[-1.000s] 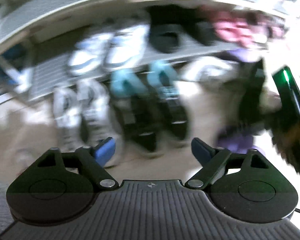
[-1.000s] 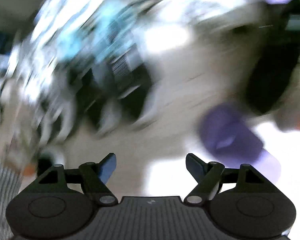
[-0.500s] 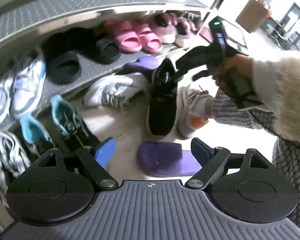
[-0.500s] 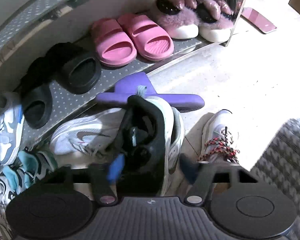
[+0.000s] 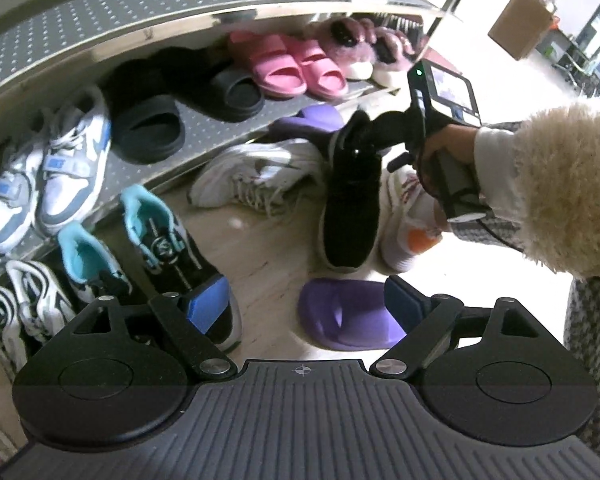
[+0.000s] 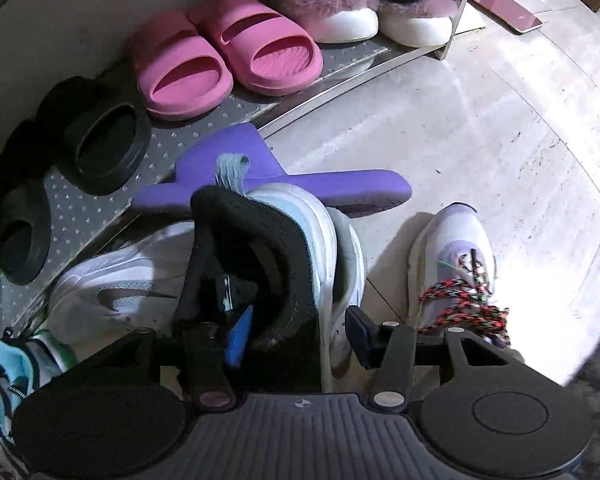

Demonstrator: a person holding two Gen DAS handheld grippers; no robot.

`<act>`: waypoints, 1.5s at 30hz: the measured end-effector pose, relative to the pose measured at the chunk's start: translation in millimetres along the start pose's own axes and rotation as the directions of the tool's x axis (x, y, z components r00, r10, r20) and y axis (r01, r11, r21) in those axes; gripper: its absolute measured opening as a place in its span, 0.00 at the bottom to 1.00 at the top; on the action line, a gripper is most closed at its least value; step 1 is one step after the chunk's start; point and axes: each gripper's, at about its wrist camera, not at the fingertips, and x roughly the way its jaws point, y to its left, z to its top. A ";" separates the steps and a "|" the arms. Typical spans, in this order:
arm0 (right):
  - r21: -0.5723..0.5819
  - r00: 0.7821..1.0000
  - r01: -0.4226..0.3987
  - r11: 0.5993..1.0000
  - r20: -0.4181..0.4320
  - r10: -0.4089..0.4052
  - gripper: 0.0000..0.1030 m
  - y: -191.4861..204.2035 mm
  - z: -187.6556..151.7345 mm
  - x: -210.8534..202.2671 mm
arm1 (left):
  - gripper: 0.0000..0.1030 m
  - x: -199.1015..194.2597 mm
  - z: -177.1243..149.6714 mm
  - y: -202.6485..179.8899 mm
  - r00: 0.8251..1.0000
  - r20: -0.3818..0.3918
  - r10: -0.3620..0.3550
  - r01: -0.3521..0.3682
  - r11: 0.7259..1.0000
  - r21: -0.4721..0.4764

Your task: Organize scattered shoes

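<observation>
A low metal shelf (image 5: 204, 128) with a dotted surface runs across the scene ahead of both sets of fingers, and the pale floor (image 6: 480, 128) spreads out in front of it. On the shelf, from the left wrist view, sit a pair of white and blue sneakers (image 5: 48, 172) far left of the fingers, black slides (image 5: 148, 128) beyond them, pink slides (image 5: 296, 66) further right, and fluffy pink slippers (image 5: 356, 46) at the shelf's end. On the floor, a pair of black sneakers with teal lining (image 5: 152, 236) lies just ahead of the left fingers' left tip, with black and white striped sneakers (image 5: 20, 312) beside them. A white sneaker (image 5: 256, 176) lies on its side against the shelf edge. The left gripper (image 5: 306, 304) hovers with its fingers wide apart and nothing between them; a purple slide (image 5: 348, 320) rests on the floor right between and just beyond those tips. The right gripper (image 6: 296, 330), held by a hand (image 5: 440, 156) in a fluffy cream sleeve (image 5: 552, 188), is at the heel of a black sneaker (image 5: 350, 200) standing on the floor. In the right wrist view its left finger sits inside the shoe's opening and its right finger outside the heel wall (image 6: 284, 248); whether they press on it I cannot tell. A second purple slide (image 6: 268, 184) leans on the shelf edge just beyond that heel, and a white sneaker with multicoloured laces (image 6: 456, 264) lies right of the right finger.
</observation>
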 end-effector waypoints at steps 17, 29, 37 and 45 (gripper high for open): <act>-0.201 0.936 -0.274 0.941 -0.279 0.213 0.15 88.9 -122.0 -81.5 | 0.86 -94.2 -42.4 71.9 0.969 0.131 0.210 -0.187 0.967 -0.172; -0.272 0.778 -0.339 0.900 -0.619 0.106 0.15 202.2 -327.2 -15.8 | 0.86 -117.4 -66.9 131.7 0.920 0.007 0.391 -0.363 0.862 -0.354; -0.297 0.788 -0.291 0.909 -0.614 0.052 0.21 259.6 -363.4 7.6 | 0.86 -118.3 -64.7 146.0 0.901 -0.023 0.433 -0.409 0.832 -0.374; -0.274 0.779 -0.304 0.912 -0.623 0.073 0.23 280.1 -364.3 4.5 | 0.86 -117.5 -67.0 153.0 0.897 -0.047 0.440 -0.421 0.817 -0.394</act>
